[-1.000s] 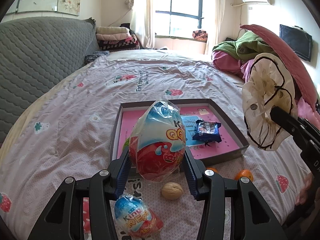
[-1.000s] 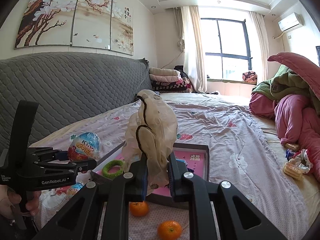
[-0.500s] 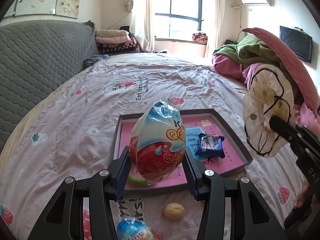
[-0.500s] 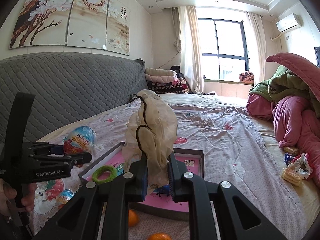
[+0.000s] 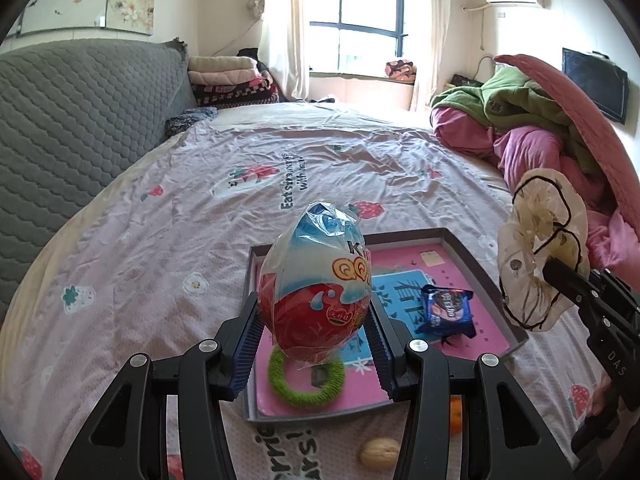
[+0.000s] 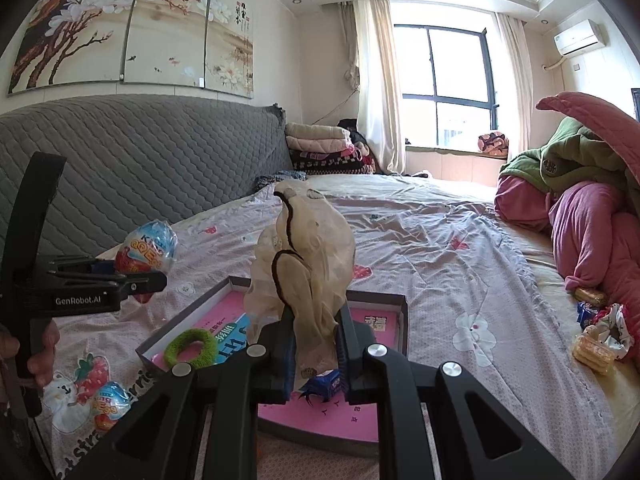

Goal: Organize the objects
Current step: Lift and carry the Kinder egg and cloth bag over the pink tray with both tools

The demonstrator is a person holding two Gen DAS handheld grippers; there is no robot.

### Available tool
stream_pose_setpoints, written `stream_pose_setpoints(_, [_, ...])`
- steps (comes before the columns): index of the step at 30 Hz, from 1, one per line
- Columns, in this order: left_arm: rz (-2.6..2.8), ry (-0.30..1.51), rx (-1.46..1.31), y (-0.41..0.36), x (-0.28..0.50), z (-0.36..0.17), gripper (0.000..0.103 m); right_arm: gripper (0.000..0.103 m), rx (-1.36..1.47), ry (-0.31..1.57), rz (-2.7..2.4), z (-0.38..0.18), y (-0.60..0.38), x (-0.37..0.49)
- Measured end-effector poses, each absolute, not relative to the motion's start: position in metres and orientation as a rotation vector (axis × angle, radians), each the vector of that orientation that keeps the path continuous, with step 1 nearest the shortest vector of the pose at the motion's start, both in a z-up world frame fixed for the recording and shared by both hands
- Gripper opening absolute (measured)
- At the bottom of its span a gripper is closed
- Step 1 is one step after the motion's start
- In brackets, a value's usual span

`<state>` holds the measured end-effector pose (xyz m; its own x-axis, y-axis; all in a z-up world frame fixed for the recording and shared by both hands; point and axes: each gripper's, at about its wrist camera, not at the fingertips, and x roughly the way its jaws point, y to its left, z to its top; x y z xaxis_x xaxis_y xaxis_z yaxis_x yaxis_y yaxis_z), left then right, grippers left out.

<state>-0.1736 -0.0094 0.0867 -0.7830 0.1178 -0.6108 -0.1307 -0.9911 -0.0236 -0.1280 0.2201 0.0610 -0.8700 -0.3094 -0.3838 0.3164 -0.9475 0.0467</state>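
My left gripper (image 5: 314, 330) is shut on a large foil-wrapped chocolate egg (image 5: 316, 284), held above the near edge of a shallow grey box with a pink floor (image 5: 476, 258). Inside the box lie a green ring (image 5: 306, 376) and a blue cookie packet (image 5: 448, 311). My right gripper (image 6: 314, 350) is shut on a cream cloth with black trim (image 6: 304, 264), over the same box (image 6: 394, 302); the cloth (image 5: 540, 252) hangs at the box's right side in the left wrist view. The egg (image 6: 146, 250) shows at left there.
A smaller wrapped egg (image 6: 108, 406) lies on the bedsheet before the box, with a walnut (image 5: 378, 454) and an orange (image 5: 456, 416) nearby. A grey quilted headboard (image 5: 72, 120) runs along the left. Piled pink and green bedding (image 5: 540, 128) and snack packets (image 6: 596, 340) sit at right.
Both grippers have moved forward over the box with their loads. The small egg has left the left wrist view and the oranges the right wrist view; the green ring now shows below the big egg.
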Motion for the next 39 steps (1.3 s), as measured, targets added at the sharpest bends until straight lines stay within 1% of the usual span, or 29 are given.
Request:
stream_pose_setpoints(13, [2.813, -0.019, -1.025, -0.014, -0.199, 0.063, 0.051, 0.017, 0.613, 0.057, -2.76, 0.052, 0.216, -0.145])
stream_pose_setpoints(21, [2.754, -0.006, -1.051, 0.01, -0.211, 0.054, 0.051, 0.017, 0.661, 0.057, -2.777, 0.045, 0.221, -0.149])
stream_pose_setpoints(24, [2.743, 0.03, -1.052, 0.018, -0.212, 0.05, 0.051, 0.017, 0.674, 0.055, -2.784, 0.043, 0.223, -0.151])
stream_pose_setpoints(39, [2.66, 0.012, -1.149, 0.027, -0.222, 0.021, 0.051, 0.017, 0.774, 0.056, -2.752, 0.025, 0.222, -0.159])
